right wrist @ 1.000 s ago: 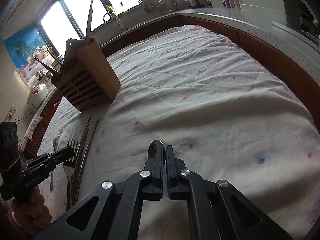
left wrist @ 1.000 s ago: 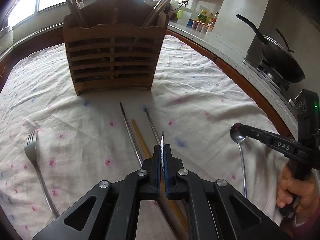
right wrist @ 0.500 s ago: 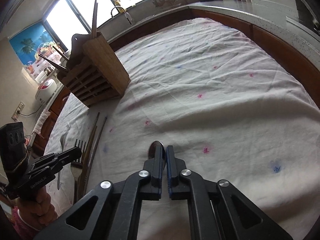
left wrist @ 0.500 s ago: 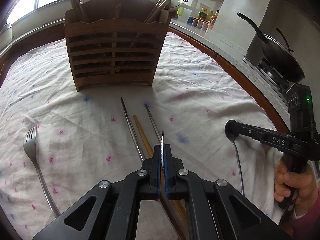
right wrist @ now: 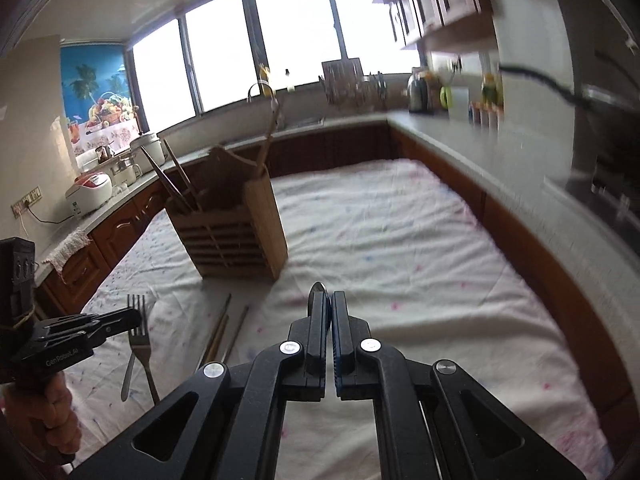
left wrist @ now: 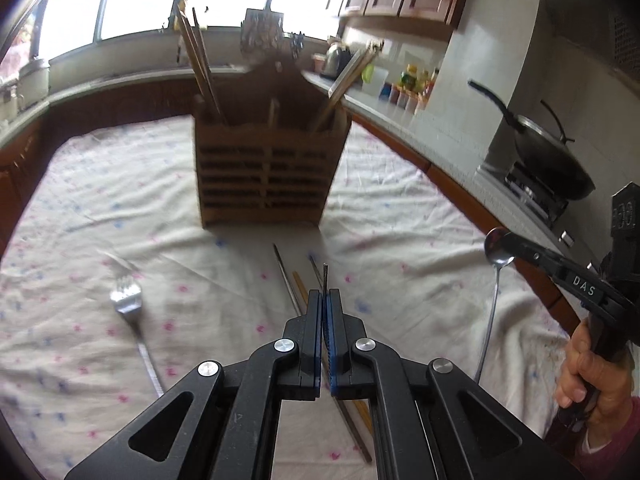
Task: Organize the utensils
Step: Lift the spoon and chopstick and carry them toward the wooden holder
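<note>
While both grippers stay clamped, left (left wrist: 325,304) on fork (right wrist: 138,316), right (right wrist: 328,308) on spoon (left wrist: 498,254): aim for holder (left wrist: 266,176) at frame centre (handles down), easing in slowly.

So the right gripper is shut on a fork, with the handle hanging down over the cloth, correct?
Not quite: it is a spoon, not a fork. The left wrist view shows the right gripper shut on its round bowl, with the handle hanging down over the cloth.

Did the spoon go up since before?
Yes. The spoon, held in the right hand-held gripper, now hangs higher off the tablecloth, nearer the wooden holder's height.
</note>
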The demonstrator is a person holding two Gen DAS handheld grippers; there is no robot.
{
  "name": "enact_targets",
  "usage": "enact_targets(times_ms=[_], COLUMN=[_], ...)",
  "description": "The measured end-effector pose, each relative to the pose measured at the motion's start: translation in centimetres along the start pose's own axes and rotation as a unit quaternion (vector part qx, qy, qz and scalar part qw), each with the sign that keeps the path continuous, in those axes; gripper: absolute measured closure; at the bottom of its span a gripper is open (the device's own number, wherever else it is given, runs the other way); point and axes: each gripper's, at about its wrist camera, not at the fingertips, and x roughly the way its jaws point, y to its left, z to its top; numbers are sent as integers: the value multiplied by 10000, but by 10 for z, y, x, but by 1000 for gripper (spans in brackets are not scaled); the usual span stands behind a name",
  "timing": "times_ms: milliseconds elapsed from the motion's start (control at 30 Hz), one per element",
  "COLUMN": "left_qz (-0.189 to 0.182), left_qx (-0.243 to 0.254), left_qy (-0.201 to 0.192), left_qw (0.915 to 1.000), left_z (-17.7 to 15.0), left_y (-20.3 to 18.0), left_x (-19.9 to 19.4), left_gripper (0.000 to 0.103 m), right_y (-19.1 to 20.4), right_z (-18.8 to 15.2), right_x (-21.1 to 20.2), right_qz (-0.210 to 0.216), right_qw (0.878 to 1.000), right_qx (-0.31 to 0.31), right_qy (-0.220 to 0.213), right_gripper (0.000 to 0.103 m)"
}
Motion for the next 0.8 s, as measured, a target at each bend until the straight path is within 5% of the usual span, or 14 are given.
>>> enact_targets(times_ms=[433,800], left_qz=[476,815], left_qx=[-66,47], left_qy=[-1192,-1688], left_qw=[9917,9823], left_z=[-5,3], left_y=[8,6], left_x=[-99,-123], left_gripper=[103,103], right_y=[58,71], right_z=[22,42], right_x=[-28,-22], right_qz=[-227,-226], right_qw=[9902,9856], right_qx=[-926,-948], right_qy=[-1023,-1381], right_gripper=[101,101])
